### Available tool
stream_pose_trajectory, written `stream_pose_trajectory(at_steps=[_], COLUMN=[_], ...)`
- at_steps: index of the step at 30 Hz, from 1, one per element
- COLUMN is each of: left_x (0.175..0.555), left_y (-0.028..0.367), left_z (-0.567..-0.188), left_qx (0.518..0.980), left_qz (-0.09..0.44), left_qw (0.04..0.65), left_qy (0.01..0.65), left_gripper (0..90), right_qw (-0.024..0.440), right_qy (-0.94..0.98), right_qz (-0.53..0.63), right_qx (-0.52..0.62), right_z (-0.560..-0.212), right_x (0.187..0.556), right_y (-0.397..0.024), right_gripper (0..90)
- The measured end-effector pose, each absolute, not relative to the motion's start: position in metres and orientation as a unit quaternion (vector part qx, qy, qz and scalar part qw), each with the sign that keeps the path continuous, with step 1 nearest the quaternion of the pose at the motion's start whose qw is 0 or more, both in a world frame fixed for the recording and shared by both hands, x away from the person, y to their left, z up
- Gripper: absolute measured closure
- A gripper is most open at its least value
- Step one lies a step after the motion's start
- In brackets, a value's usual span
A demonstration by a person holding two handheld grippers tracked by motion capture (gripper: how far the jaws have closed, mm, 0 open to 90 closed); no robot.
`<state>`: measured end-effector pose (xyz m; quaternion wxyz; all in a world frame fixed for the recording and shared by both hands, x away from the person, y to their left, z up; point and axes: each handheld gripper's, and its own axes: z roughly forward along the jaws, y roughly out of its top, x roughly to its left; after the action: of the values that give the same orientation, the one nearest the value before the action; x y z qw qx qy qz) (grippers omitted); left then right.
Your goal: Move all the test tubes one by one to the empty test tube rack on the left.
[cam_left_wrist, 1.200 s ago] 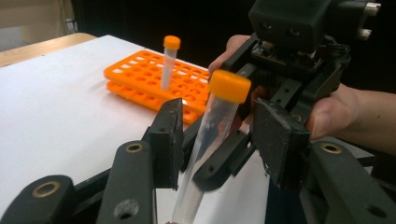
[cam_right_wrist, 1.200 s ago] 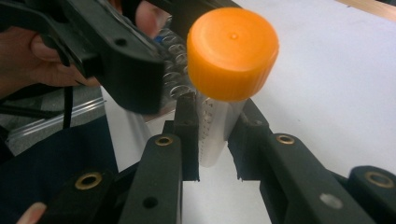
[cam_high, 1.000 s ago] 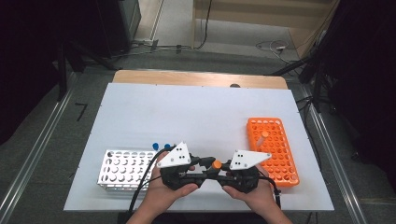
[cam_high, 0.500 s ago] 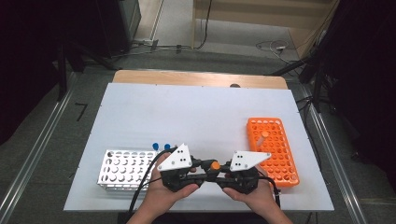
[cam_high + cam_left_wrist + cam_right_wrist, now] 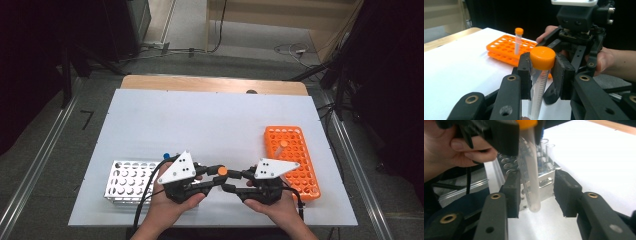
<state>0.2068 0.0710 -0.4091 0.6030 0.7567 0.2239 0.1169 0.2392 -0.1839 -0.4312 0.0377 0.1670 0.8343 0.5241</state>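
Observation:
A clear graduated tube with an orange cap [image 5: 542, 58] hangs upright over the table's front edge. My left gripper [image 5: 543, 75] is shut on the tube just under its cap; the cap [image 5: 222, 171] sits between the two hands. My right gripper [image 5: 540, 195] faces the left one and stands open, with the tube's rounded lower end [image 5: 534, 205] between its jaws and close to the left pad [image 5: 512, 193]. Both hands meet at the front middle of the table, and the right gripper [image 5: 235, 182] points toward the left gripper [image 5: 218, 175].
An orange rack [image 5: 300, 170] lies at the right with one orange-capped tube [image 5: 283, 145] standing in it. A white metal rack [image 5: 125, 180] lies at the front left and holds empty clear tubes [image 5: 546, 147] and blue-capped tubes [image 5: 167, 155].
The held tube and both grippers have drifted slightly left and a little away from the front edge. The left gripper's hold on the tube is unchanged.

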Motion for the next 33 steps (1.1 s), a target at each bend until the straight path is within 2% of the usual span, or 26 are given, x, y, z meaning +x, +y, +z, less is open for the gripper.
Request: stream_pose_trajectory(at_steps=[12, 19, 33], left_x=[0.210, 0.210, 0.212], left_y=[0.124, 0.156, 0.196], left_z=[-0.398, -0.392, -0.396], left_qx=[0.728, 0.710, 0.689], left_qz=[0.163, 0.193, 0.226], left_qw=[0.609, 0.609, 0.598], left_qy=[0.269, 0.297, 0.342], left_gripper=[70.9, 70.9, 71.0], right_qw=[0.082, 0.105, 0.121], right_qy=[0.814, 0.805, 0.792], right_qz=[0.532, 0.535, 0.538], right_qx=[0.220, 0.235, 0.262], right_z=[-0.427, -0.424, -0.419], right_x=[0.249, 0.251, 0.257], right_y=[-0.213, -0.230, -0.255], right_gripper=[16.7, 1.5, 0.0])
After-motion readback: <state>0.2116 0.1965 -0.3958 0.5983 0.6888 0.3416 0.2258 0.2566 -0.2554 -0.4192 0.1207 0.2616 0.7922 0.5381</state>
